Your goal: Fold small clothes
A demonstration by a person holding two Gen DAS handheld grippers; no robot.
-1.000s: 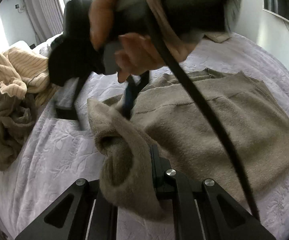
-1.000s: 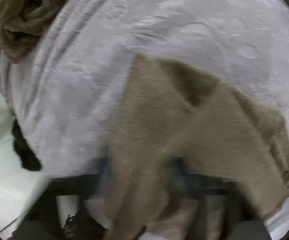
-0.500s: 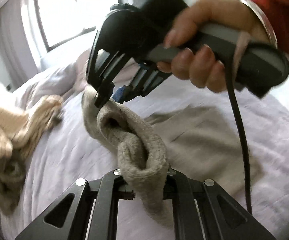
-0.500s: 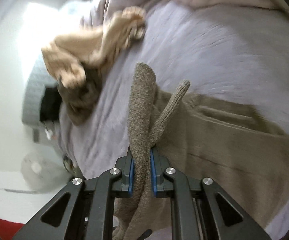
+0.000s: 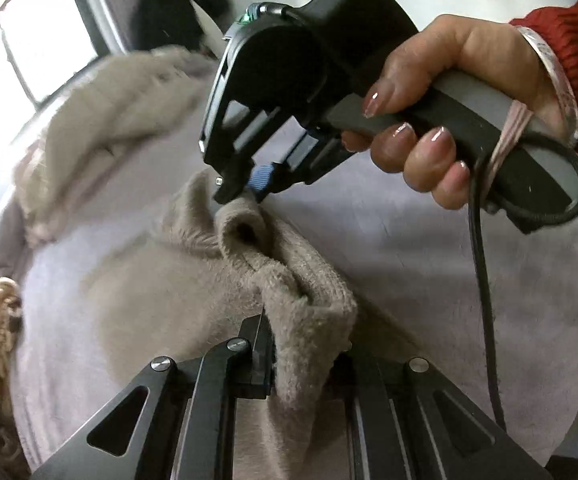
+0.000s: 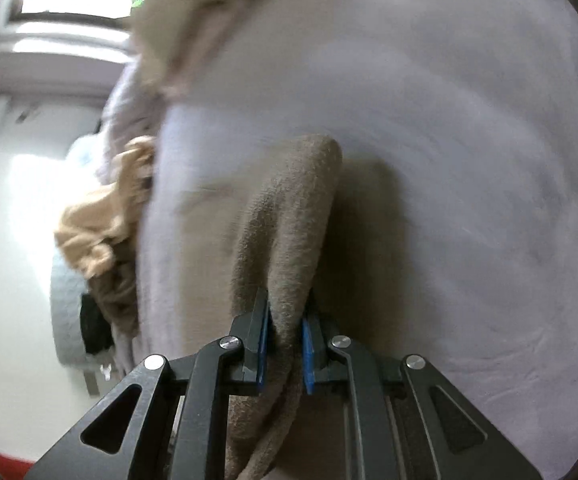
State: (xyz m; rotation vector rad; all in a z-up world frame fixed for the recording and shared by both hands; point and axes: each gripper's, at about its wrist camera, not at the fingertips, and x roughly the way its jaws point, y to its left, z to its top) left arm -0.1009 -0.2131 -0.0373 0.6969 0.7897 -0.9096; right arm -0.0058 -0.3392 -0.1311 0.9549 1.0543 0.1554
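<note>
Holding the taupe knit garment (image 5: pixel 305 292) up off the bed (image 5: pixel 429 248), both grippers were clamped on the same bunched edge of it. The left gripper (image 5: pixel 301 360) had its jaws closed on a thick fold of the fuzzy fabric, which spilled over and hid the right finger almost completely. In the left wrist view the right gripper (image 5: pixel 245 192) was pinching the far end of that same ridge, blue pads squeezed onto the cloth, and the person's right hand (image 5: pixel 449 120) was wrapped around the grey handle, with a red knit sleeve (image 5: pixel 565 64) at the wrist and a black cable (image 5: pixel 485 300) hanging down from the handle.

From the right wrist view the right gripper (image 6: pixel 285 344) was also shut tight on the garment, a rounded hump of brown knit sticking up between the 2 blue pads (image 6: pixel 264 344). The rest of the garment hung down toward the pale lilac bedspread, though that part was pretty blurry. A tan ruffled piece of clothing (image 6: pixel 101 220) sat bunched at the left edge of the bed, well apart from the grippers, and a window (image 5: pixel 29 52) was bright behind it all
</note>
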